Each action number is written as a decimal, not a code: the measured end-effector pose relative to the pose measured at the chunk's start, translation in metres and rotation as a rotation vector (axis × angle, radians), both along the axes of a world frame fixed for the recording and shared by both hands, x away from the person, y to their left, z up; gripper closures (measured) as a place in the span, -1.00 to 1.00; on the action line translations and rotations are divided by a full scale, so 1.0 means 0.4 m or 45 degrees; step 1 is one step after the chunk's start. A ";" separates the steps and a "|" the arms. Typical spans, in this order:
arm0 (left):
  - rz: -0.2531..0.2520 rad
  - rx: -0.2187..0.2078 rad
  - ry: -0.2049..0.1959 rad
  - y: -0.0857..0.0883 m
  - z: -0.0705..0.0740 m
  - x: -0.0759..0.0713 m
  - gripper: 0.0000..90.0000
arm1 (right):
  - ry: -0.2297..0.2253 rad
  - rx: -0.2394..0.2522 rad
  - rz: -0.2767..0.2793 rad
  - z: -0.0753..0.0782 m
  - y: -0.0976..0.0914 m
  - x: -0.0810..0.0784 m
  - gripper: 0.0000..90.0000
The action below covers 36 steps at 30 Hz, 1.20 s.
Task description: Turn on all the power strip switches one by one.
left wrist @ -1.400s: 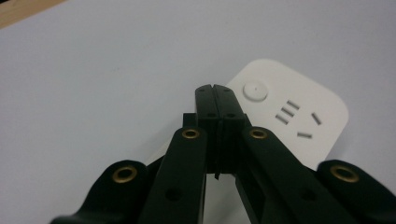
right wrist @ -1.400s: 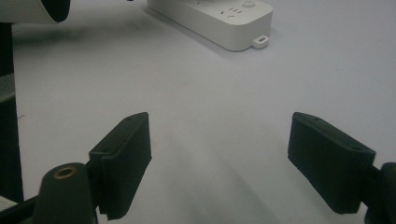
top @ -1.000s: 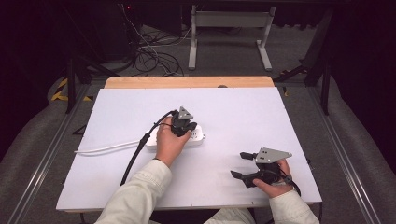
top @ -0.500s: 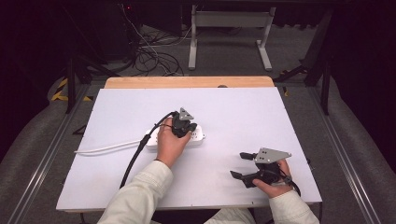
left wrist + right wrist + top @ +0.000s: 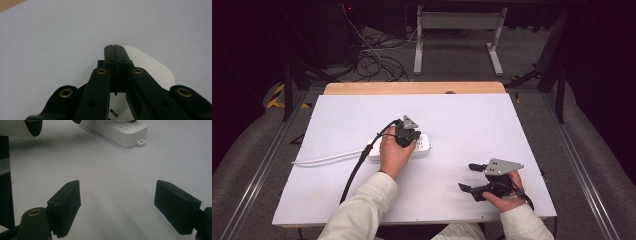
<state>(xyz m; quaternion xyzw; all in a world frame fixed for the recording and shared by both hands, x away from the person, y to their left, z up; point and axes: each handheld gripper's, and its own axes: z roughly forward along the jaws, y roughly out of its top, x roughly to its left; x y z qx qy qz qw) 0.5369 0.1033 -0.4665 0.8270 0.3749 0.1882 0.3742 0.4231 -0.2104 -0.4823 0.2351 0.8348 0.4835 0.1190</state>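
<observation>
A white table stands in a dark room. The power strip lies on it, long side running left to right. The left gripper sits right on top of it, jaws pressed together. The right gripper waits well apart, jaws spread.

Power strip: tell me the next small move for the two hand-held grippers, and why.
Probably bring the right hand-held gripper over to the power strip to help. The left hand-held gripper is shut, its tips over the strip's top, while the right one sits open near the table edge with nothing between its jaws, well short of the strip.
</observation>
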 end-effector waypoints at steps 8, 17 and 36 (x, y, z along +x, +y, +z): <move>-0.022 0.001 -0.034 -0.010 -0.004 -0.008 1.00 | 0.001 0.001 0.003 0.000 0.001 0.000 -0.52; -0.024 0.020 -0.035 -0.008 -0.005 -0.009 1.00 | 0.005 -0.001 0.005 -0.002 0.002 0.001 -0.52; -0.032 0.119 -0.053 -0.019 0.009 -0.015 1.00 | 0.012 -0.006 0.006 -0.004 0.001 0.001 -0.53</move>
